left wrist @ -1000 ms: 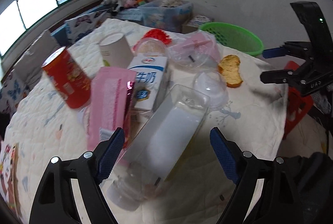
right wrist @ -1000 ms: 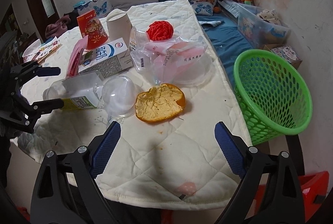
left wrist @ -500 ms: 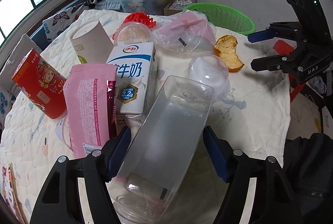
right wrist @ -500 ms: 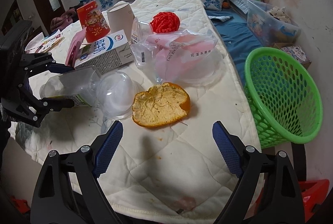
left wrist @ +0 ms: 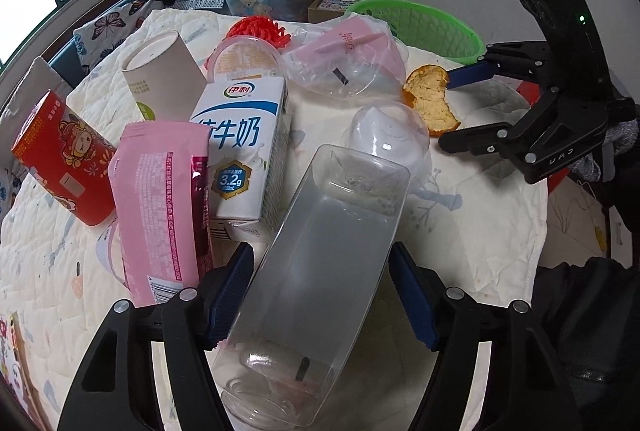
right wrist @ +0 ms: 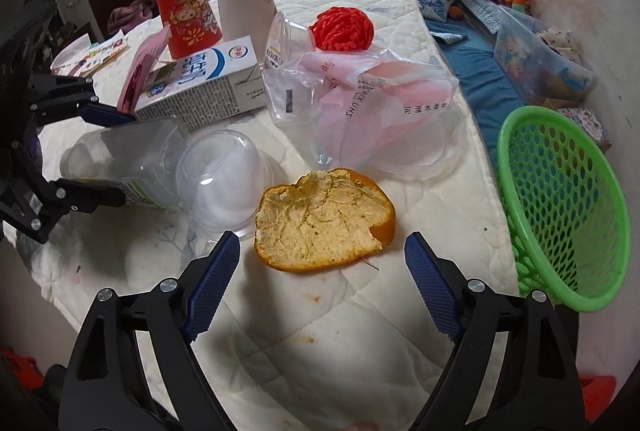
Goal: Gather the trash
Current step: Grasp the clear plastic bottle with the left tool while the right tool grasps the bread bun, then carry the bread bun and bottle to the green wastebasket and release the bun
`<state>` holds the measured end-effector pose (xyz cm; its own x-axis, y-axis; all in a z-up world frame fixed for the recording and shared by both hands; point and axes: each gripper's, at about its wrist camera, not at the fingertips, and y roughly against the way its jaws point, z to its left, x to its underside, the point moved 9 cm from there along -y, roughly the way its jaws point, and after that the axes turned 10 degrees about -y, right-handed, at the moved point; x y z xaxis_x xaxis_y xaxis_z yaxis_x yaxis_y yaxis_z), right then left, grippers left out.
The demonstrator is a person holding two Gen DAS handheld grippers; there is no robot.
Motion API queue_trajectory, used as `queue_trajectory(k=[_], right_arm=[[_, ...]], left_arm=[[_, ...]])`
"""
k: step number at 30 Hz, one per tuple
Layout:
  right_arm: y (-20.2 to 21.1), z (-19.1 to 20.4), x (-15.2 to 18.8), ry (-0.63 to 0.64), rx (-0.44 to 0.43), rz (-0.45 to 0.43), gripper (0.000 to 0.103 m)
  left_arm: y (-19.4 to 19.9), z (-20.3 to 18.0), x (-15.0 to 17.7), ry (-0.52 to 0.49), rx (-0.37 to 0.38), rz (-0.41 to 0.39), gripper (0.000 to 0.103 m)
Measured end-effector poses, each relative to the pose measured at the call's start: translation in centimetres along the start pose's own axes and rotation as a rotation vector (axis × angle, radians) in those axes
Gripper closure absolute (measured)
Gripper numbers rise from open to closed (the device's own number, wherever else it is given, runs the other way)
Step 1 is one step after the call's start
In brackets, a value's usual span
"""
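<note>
Pickup is getting underway: left hand-held gripper [left wrist: 320, 295] is bracketing the clear plastic bottle [left wrist: 320, 271] lying on the tabletop [right wrist: 360, 343], pads seemingly touching it. Right hand-held gripper [right wrist: 322, 279] is hovering spread wide before the orange peel [right wrist: 324, 219]; next, judging by this, lifting toward the green basket [right wrist: 560, 207].

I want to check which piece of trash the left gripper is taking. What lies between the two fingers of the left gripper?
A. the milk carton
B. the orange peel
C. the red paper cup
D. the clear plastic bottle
D: in the left wrist view the clear plastic bottle lies on its side between the blue pads of the left gripper, which have closed in against its sides.
</note>
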<state>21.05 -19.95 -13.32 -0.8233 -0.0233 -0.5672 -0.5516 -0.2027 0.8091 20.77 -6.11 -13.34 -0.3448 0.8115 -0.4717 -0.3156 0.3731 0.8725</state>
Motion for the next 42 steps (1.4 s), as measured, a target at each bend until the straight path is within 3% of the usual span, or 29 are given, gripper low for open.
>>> queue_trajectory(k=[3,8,13,25,34,42], right_arm=[[-0.6,0.0,-0.1,0.014,0.011,0.004,0.019],[-1.2,-0.2,-0.2,0.034,0.025,0.0,0.029],[-1.0,-0.4,-0.3,0.045,0.024,-0.004,0.041],[0.9,-0.5,0.2,-0.002,-0.021,-0.03,0.059],[3.1,-0.7,0.8,-0.056,-0.052,-0.064,0.063],[5.7,-2.6,0.3,-0.116,-0.065,-0.118,0.063]], left_arm=[[-0.2,0.0,-0.1,-0.009,0.005,0.001,0.034],[-1.2,0.2,-0.1,0.0,0.016,0.02,0.029],[-1.7,-0.2,-0.1,0.004,0.025,0.02,0.035],[0.7,-1.8,0.0,0.085,-0.024,-0.007,0.041],[2.1,-2.5,-0.4,0.19,0.015,-0.026,0.043],[3.1,-3.2,-2.5,0.218,0.036,-0.039,0.044]])
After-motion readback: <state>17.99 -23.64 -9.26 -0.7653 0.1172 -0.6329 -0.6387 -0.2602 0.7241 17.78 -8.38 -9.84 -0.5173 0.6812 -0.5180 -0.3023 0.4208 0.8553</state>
